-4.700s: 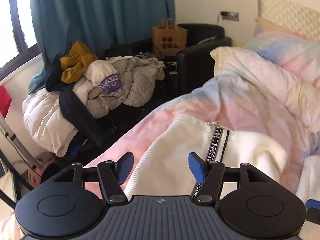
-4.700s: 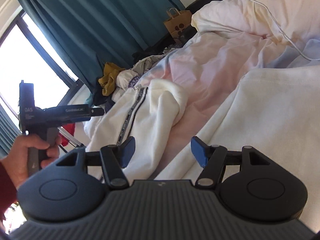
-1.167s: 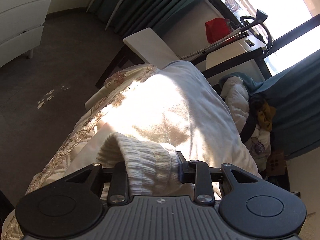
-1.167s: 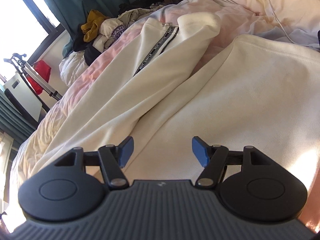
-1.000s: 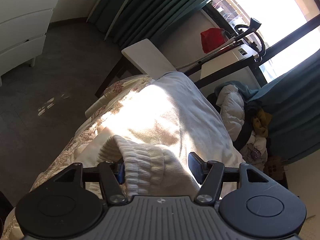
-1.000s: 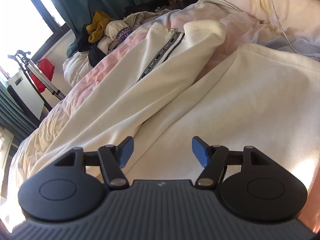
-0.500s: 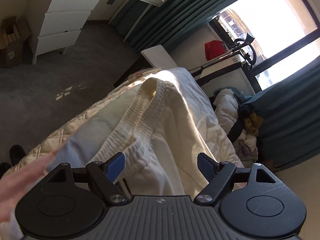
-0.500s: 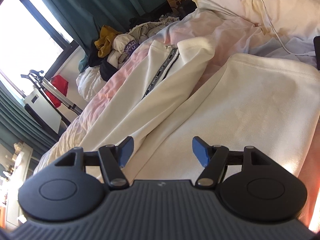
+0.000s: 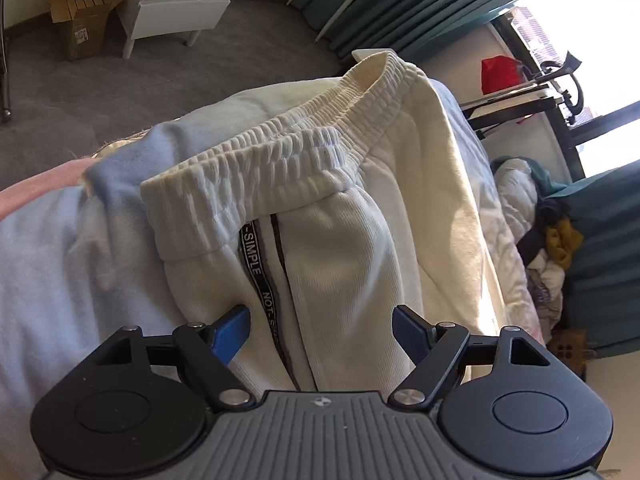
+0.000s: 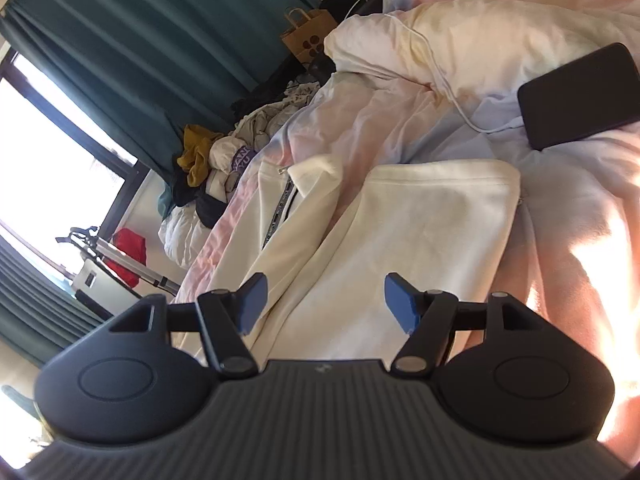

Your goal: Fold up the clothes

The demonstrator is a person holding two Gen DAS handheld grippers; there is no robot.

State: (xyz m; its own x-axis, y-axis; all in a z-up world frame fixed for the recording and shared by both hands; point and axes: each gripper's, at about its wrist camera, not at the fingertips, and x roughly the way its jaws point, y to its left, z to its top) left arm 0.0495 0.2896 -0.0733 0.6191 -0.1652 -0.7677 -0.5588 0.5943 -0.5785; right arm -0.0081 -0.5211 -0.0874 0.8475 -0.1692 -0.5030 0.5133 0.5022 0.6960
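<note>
Cream cotton trousers (image 9: 352,208) lie spread on the bed, on a duvet (image 9: 52,264) of pale blue and pink. In the left wrist view the ribbed elastic waistband (image 9: 280,148) faces away from the camera, and a black printed side stripe (image 9: 256,264) runs down from it toward the left claw (image 9: 320,330), which hangs above the fabric with its blue pads wide apart and nothing between them. In the right wrist view the two legs stretch away across the duvet, and the right claw (image 10: 325,303) hovers over them, likewise wide and empty. Beyond the leg ends a dark phone (image 10: 580,94) rests on the bedding with a white cable (image 10: 440,80) near it. Past the bed, heaped clothes (image 10: 224,160) lie before teal curtains (image 10: 140,56).
</note>
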